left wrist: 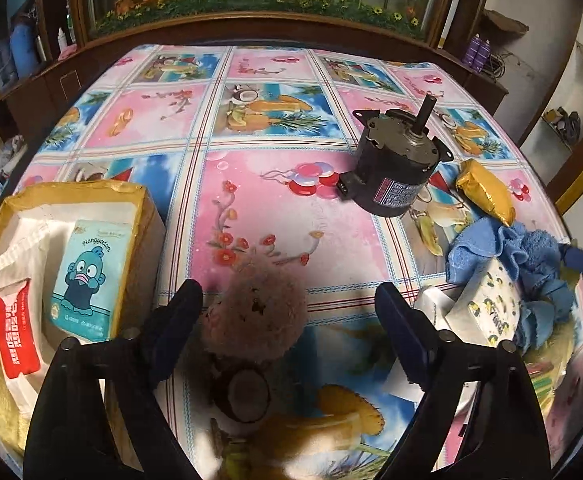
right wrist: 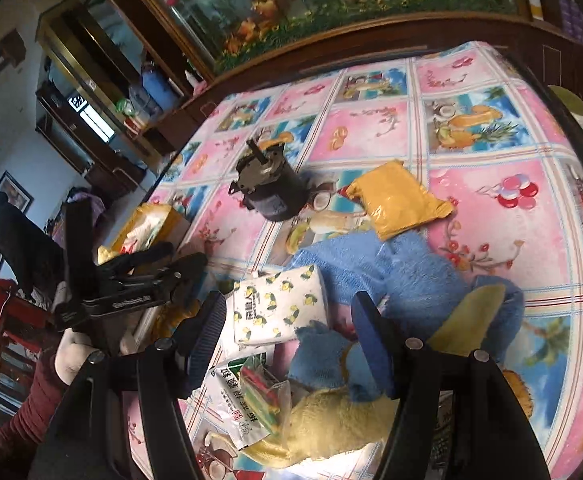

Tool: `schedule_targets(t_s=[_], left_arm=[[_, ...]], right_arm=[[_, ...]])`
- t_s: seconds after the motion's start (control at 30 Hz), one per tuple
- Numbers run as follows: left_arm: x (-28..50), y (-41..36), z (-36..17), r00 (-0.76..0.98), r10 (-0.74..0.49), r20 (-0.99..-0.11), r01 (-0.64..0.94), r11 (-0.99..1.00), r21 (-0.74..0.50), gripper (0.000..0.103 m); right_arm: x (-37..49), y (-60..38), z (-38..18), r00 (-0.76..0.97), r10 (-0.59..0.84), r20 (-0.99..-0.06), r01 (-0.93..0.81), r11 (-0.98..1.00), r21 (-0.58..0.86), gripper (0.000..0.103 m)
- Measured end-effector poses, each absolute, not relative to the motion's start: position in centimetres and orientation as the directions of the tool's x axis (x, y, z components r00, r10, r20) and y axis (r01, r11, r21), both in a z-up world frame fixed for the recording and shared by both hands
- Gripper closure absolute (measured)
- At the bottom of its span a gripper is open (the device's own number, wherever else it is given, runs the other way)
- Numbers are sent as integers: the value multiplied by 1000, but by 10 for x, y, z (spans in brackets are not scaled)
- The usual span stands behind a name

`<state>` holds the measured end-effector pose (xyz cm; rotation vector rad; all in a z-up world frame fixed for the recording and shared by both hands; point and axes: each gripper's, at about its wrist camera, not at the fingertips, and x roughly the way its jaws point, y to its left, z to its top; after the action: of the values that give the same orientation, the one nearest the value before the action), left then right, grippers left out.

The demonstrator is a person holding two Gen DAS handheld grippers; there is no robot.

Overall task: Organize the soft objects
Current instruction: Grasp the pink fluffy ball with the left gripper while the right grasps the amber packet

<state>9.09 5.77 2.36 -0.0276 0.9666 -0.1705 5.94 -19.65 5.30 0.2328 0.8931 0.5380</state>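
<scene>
My left gripper [left wrist: 289, 300] is open, with a fuzzy brown plush ball [left wrist: 257, 316] lying on the table between its fingers, closer to the left finger. A yellow cardboard box [left wrist: 143, 208] at the left holds a blue cartoon tissue pack [left wrist: 91, 276], a red-and-white pack [left wrist: 15, 332] and something yellow and plush. My right gripper [right wrist: 287, 320] is open above a lemon-print tissue pack [right wrist: 279, 308], a blue towel [right wrist: 403, 276] and a yellow plush toy [right wrist: 331, 428]. The left gripper [right wrist: 163, 264] also shows in the right wrist view.
A black electric motor [left wrist: 395, 164] stands on the patterned tablecloth [left wrist: 251, 128], with a yellow foil packet [left wrist: 487, 192] beside it. A white medicine sachet [right wrist: 235, 404] and a small clear bag lie near the right gripper. Dark wooden furniture rings the table.
</scene>
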Motion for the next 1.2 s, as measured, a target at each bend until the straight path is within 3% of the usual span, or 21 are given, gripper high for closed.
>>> schedule_targets(t_s=[0.03, 0.07, 0.1, 0.13, 0.47, 0.67, 0.73, 0.77, 0.8, 1.2], left_arm=[[90, 56, 23, 557, -141, -818, 134, 988, -79, 25], [88, 55, 24, 565, -132, -814, 135, 989, -67, 37], [86, 55, 26, 572, -131, -810, 141, 988, -60, 59], [86, 56, 26, 559, -163, -813, 155, 984, -90, 68], [85, 52, 24, 553, -210, -806, 194, 974, -121, 69], [89, 48, 13, 554, -179, -813, 189, 978, -86, 61], [89, 48, 12, 555, -177, -813, 186, 979, -86, 62], [89, 49, 13, 554, -179, -813, 182, 979, -92, 66], [89, 50, 14, 552, -195, -811, 181, 977, -112, 68], [32, 71, 76, 629, -358, -691, 203, 933, -298, 71]], right_arm=[[61, -198, 55, 527, 522, -671, -339, 853, 397, 38], [65, -200, 56, 544, 504, -671, -326, 864, 384, 38], [72, -200, 56, 554, 488, -675, -314, 873, 374, 38], [80, -202, 56, 563, 468, -682, -299, 884, 360, 38], [164, -179, 34, 523, 233, -820, -249, 962, 115, 35], [187, -170, 8, 452, 196, -870, -242, 966, 92, 35], [186, -168, 8, 464, 192, -865, -250, 965, 80, 36], [185, -167, 8, 467, 185, -864, -254, 965, 70, 41], [183, -166, 8, 471, 177, -864, -257, 965, 58, 53], [131, -168, 60, 575, 200, -793, -259, 964, 55, 53]])
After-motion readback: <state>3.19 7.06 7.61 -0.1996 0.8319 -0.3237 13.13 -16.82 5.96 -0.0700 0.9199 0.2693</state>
